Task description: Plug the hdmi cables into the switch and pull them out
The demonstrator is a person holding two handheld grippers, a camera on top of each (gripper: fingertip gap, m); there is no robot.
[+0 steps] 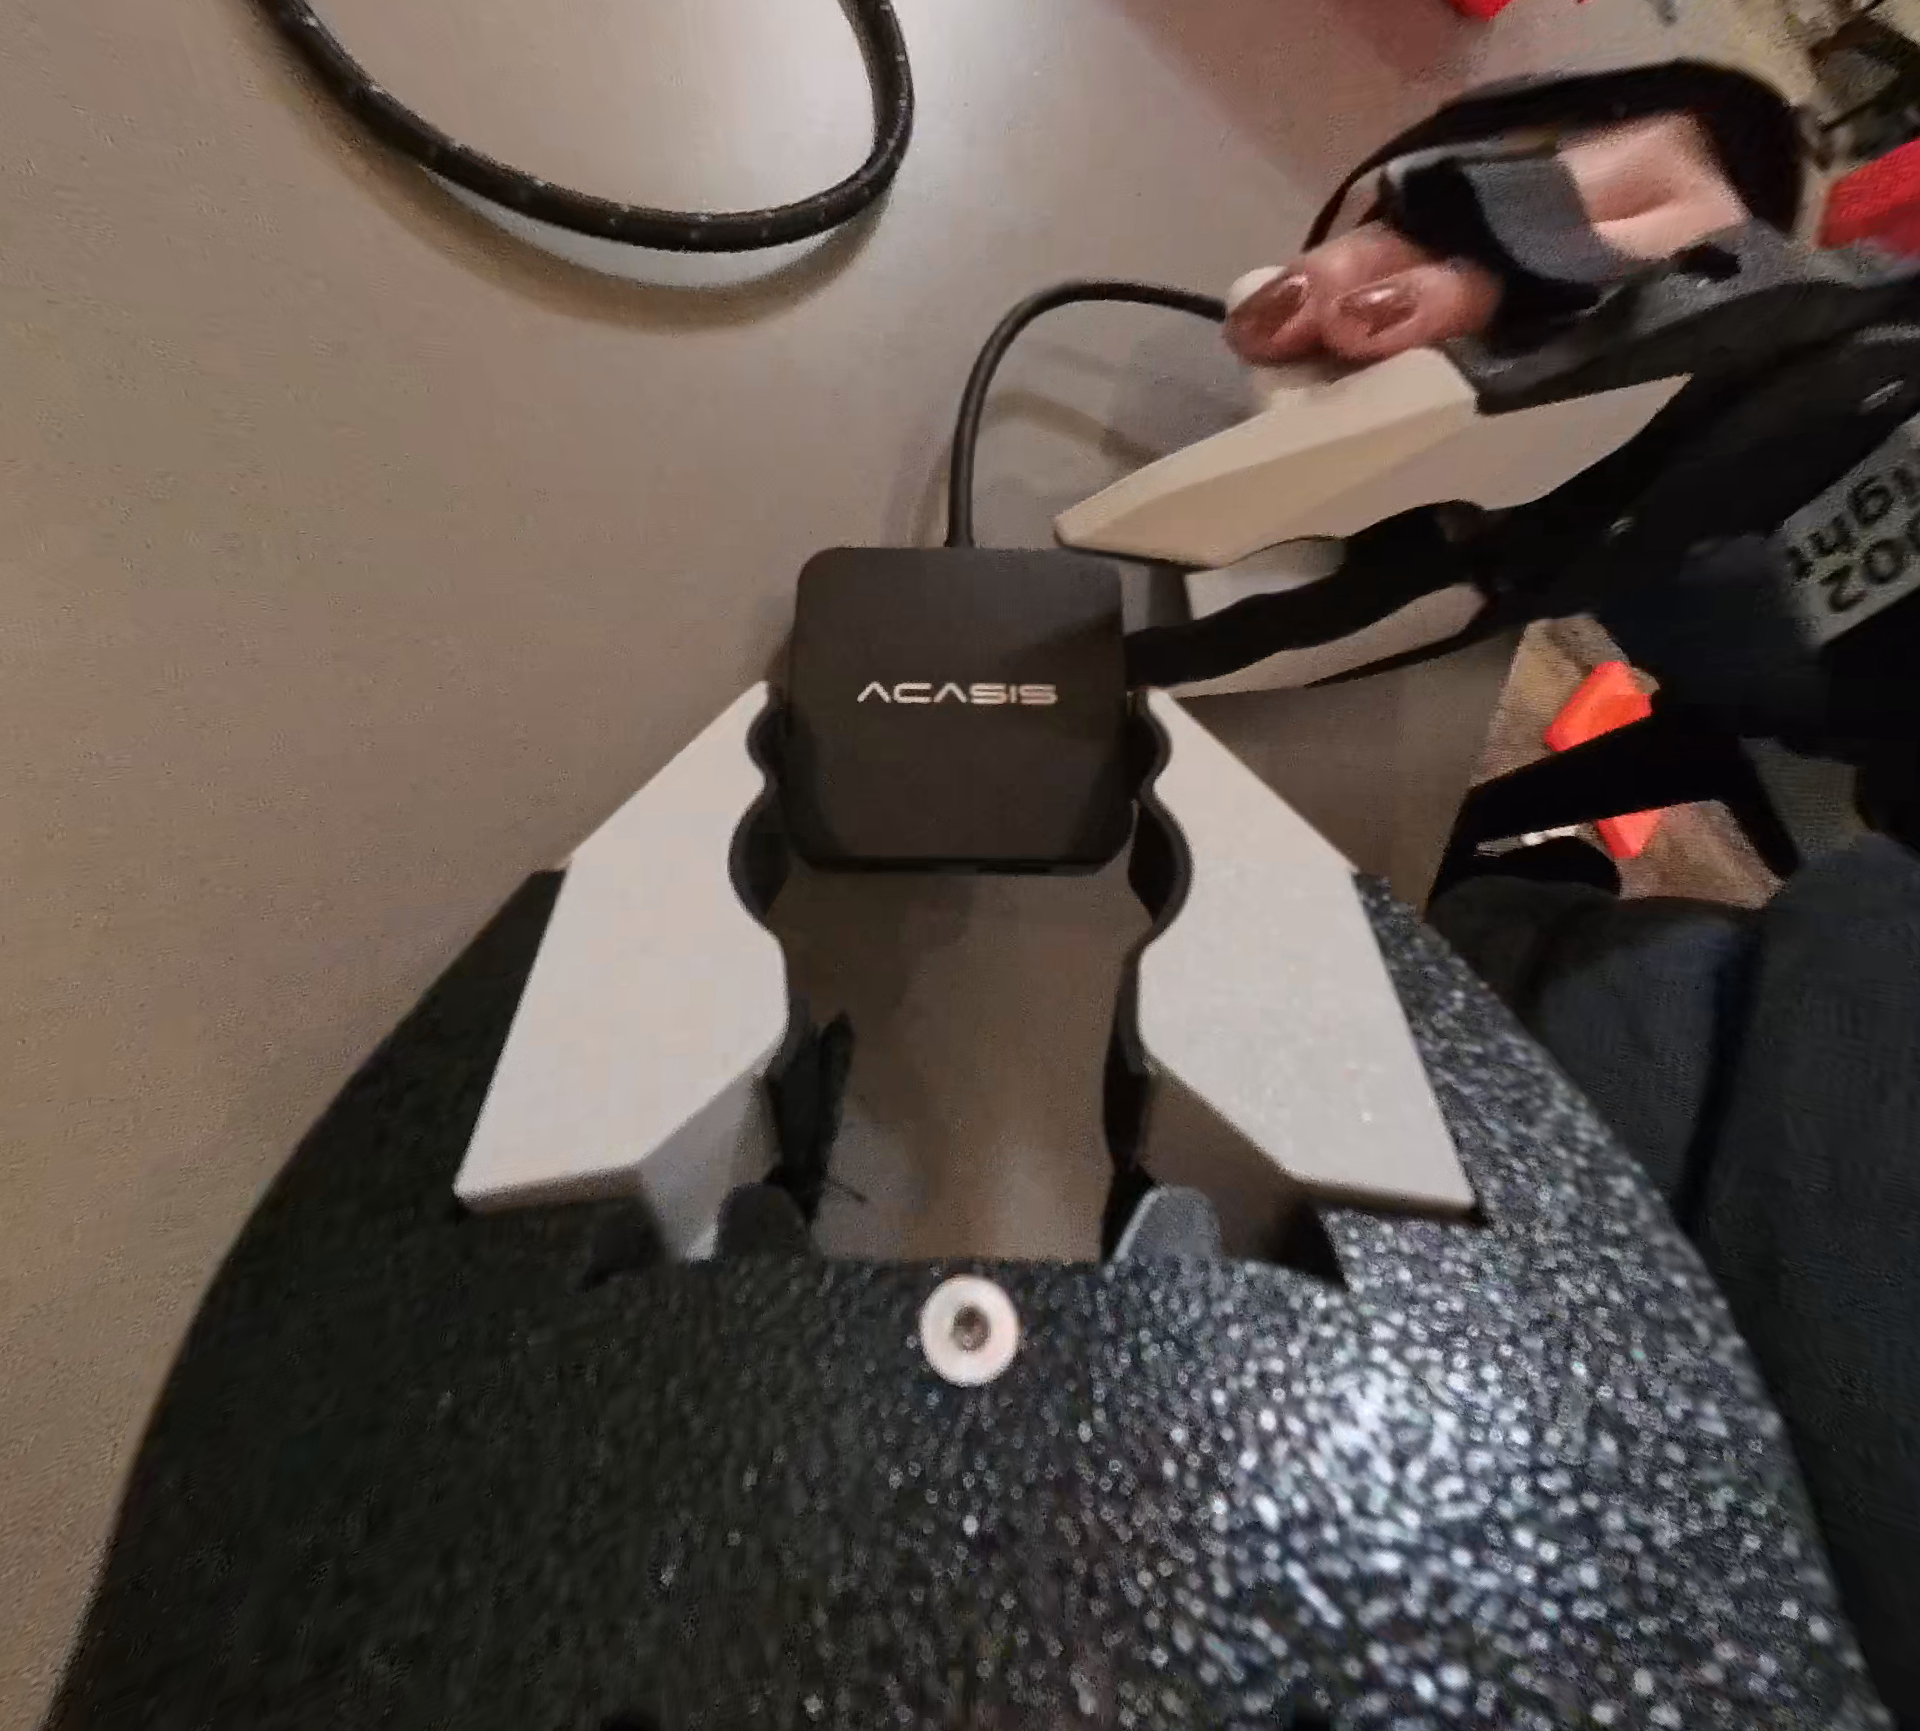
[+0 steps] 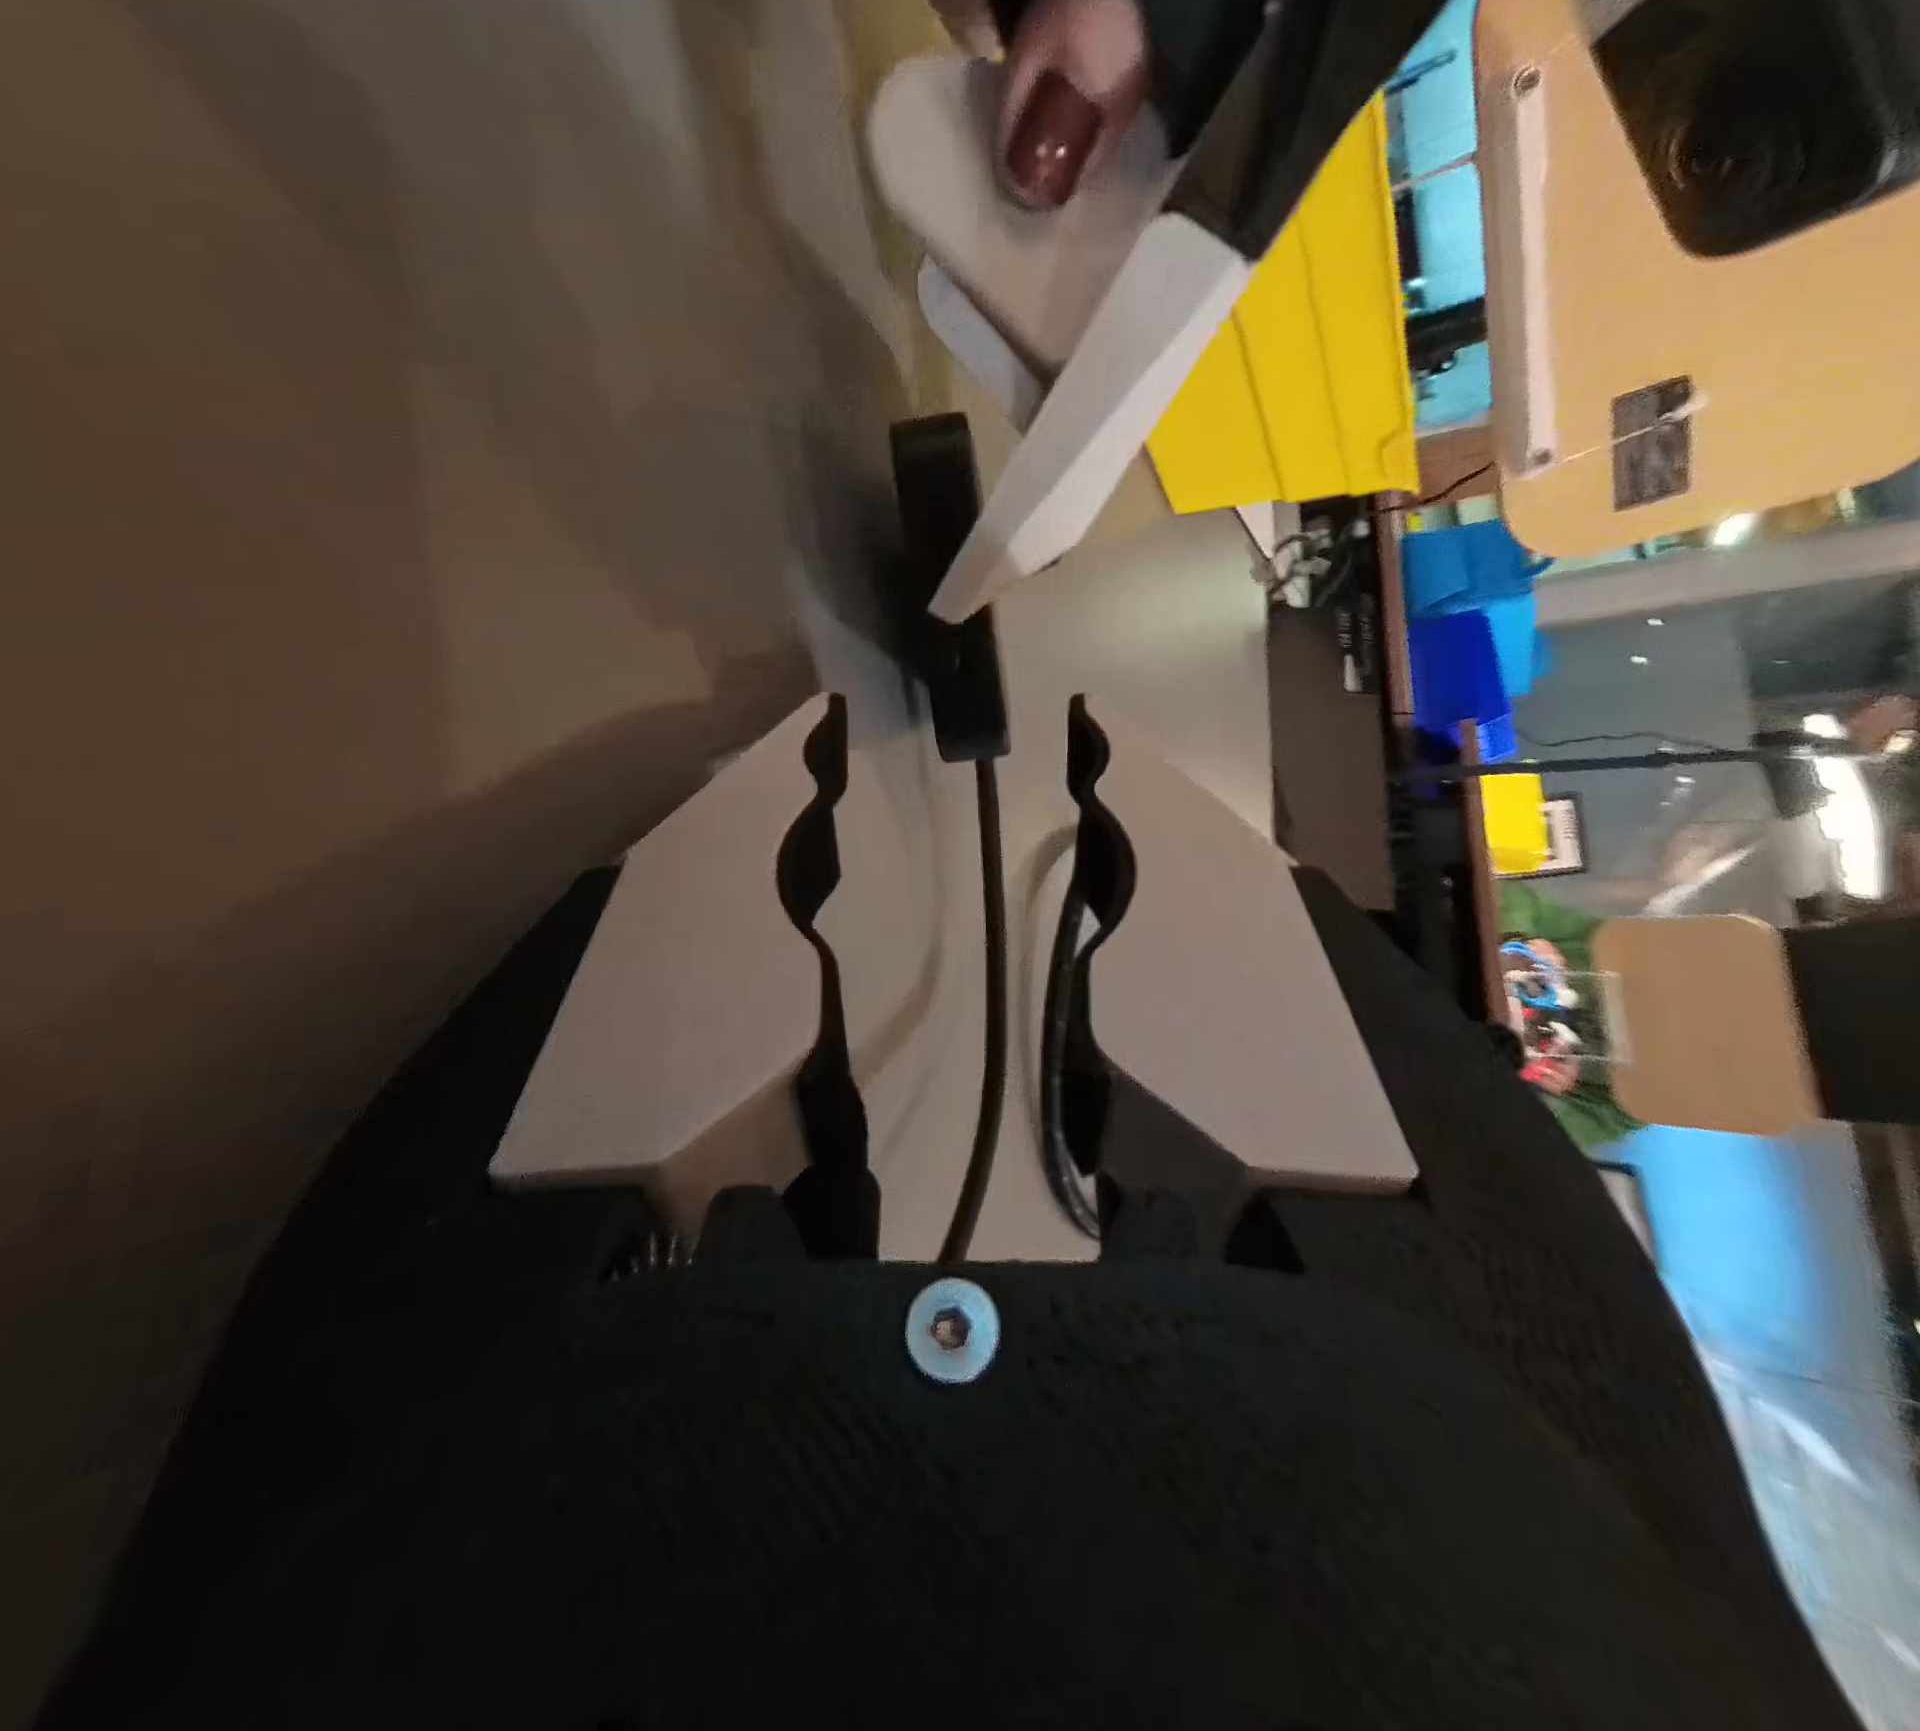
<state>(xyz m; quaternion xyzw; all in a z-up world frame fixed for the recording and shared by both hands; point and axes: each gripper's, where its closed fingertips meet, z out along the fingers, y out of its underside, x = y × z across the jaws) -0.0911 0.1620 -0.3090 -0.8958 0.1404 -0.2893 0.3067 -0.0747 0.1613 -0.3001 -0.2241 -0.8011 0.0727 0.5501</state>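
The left hand-held gripper point(image 1: 951, 725) clamps the black switch point(image 1: 951, 705) on the surface point(image 1: 364, 486); the right hand-held gripper point(image 2: 951, 715) gapes empty — a hard cable tug could twist the switch loose.

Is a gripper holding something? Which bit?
The left gripper fingers squeeze the black switch by its two side edges. The right gripper holds nothing.

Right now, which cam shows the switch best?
Left wrist view: the black switch faces the camera top-on, sharp, pinched between the left gripper fingers. Right wrist view shows it edge-on, blurred, partly behind a pale finger.
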